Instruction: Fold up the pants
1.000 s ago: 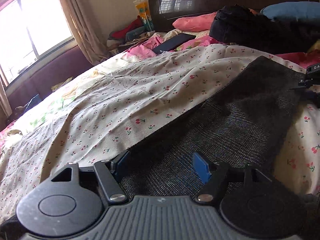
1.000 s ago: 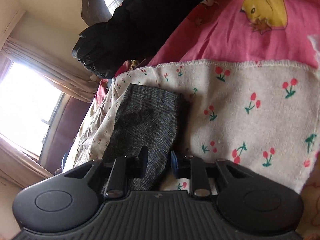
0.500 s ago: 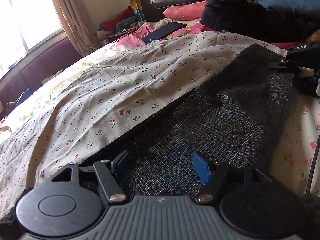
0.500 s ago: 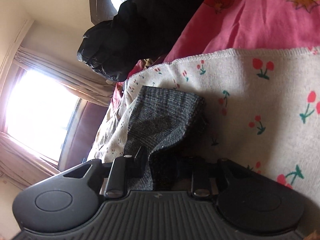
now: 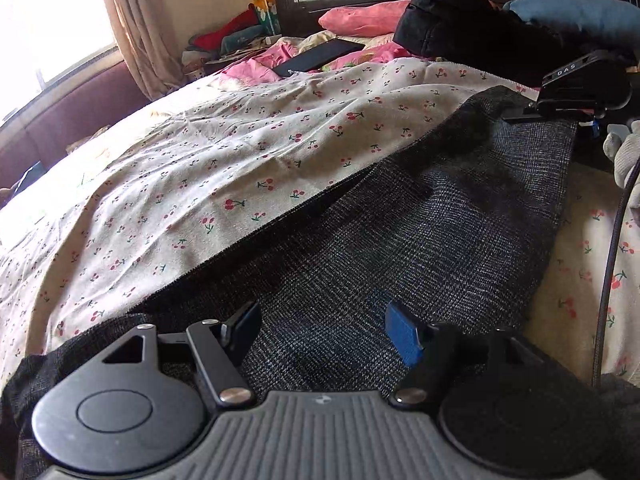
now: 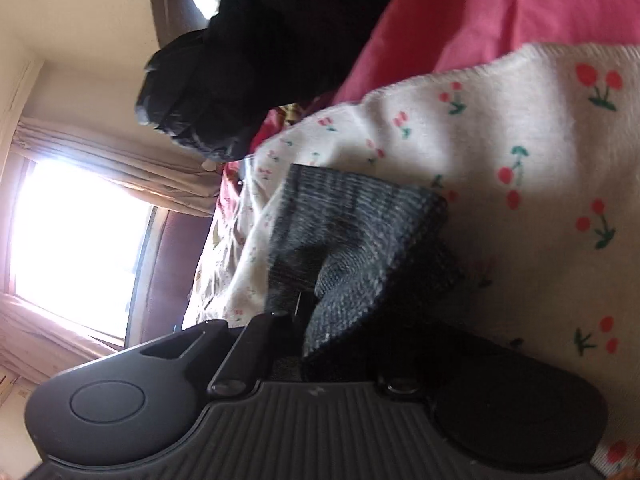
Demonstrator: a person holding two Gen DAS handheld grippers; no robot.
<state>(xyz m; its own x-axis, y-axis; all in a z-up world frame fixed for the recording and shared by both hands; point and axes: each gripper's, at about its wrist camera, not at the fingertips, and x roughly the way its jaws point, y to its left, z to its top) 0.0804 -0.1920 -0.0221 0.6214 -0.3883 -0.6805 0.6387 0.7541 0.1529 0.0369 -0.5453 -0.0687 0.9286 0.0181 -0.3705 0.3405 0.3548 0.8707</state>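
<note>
Dark grey checked pants [image 5: 420, 240] lie stretched along the cherry-print bedsheet [image 5: 240, 160]. My left gripper [image 5: 324, 324] is open, its blue-padded fingers [image 5: 404, 338] resting over the near end of the pants. My right gripper [image 6: 340, 312] is shut on the far hem of the pants [image 6: 360, 236] and lifts it off the sheet; it also shows in the left wrist view [image 5: 576, 92] at the far end. The right finger is hidden by the cloth.
A black bag [image 5: 460, 20] and pink and blue pillows [image 5: 360, 20] lie by the dark headboard. A dark flat tablet [image 5: 320, 56] lies on pink cloth. A window with curtains [image 5: 132, 28] is at the left. A cable [image 5: 608, 264] hangs at the right.
My right gripper has closed on the pants hem and raised it, and has tilted. The left gripper stayed open over the near end, shifting slightly.
</note>
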